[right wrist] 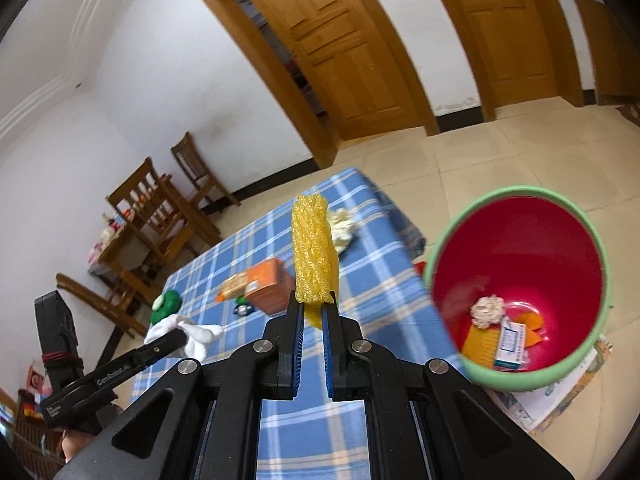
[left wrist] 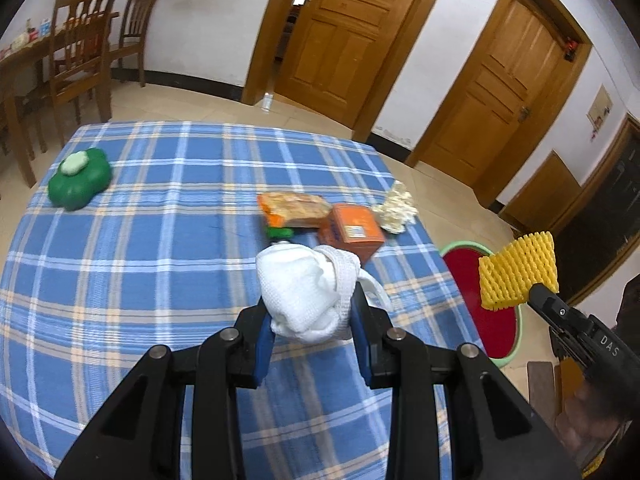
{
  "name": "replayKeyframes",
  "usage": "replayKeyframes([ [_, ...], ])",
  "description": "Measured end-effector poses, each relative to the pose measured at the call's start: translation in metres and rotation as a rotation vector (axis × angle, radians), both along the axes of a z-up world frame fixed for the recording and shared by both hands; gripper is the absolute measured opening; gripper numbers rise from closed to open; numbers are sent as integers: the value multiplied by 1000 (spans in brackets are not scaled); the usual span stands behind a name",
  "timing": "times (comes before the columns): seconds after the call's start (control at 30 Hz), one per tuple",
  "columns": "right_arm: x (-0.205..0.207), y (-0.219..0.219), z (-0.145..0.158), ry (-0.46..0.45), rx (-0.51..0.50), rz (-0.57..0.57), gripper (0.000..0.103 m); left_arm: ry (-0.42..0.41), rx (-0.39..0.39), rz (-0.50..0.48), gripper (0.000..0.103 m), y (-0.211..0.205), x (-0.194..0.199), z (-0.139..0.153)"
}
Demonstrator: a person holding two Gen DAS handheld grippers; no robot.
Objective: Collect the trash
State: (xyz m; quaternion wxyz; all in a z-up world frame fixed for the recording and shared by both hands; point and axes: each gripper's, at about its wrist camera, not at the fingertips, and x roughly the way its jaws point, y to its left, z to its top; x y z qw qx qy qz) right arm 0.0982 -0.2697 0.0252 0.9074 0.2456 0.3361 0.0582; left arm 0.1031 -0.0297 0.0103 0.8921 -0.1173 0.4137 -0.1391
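My left gripper is shut on a crumpled white cloth and holds it above the blue plaid table. My right gripper is shut on a yellow foam net, held in the air near the table's right edge; the net also shows in the left wrist view. A red bin with a green rim stands on the floor to the right, holding several pieces of trash. On the table lie an orange snack packet, an orange box and a cream crumpled wad.
A green flower-shaped object with a white centre sits at the table's far left. A small green-capped item lies behind the cloth. Wooden chairs and a table stand at the back left. Wooden doors line the far wall.
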Motion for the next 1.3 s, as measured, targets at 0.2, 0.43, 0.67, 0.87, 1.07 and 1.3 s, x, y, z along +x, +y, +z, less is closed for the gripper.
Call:
replayKeyframes([
  [0.2,-13,-27,-2,1,-4,-73,9,-2,1,-58,33,-24,2,3],
  [0.43,-22,-51,-11,17,1,-145,9,7,9,-123,33,-51,5,3],
  [0.67,-30,-80,-28,57,9,-225,9,10,20,-192,33,-83,13,2],
  [0.87,-35,-104,-47,106,33,-292,11,18,40,-265,33,-119,17,-1],
  [1.07,-37,-119,-57,133,62,-327,13,25,56,-338,33,-156,19,-7],
  [1.3,-41,-131,-61,137,74,-353,26,28,80,-403,33,-191,22,-14],
])
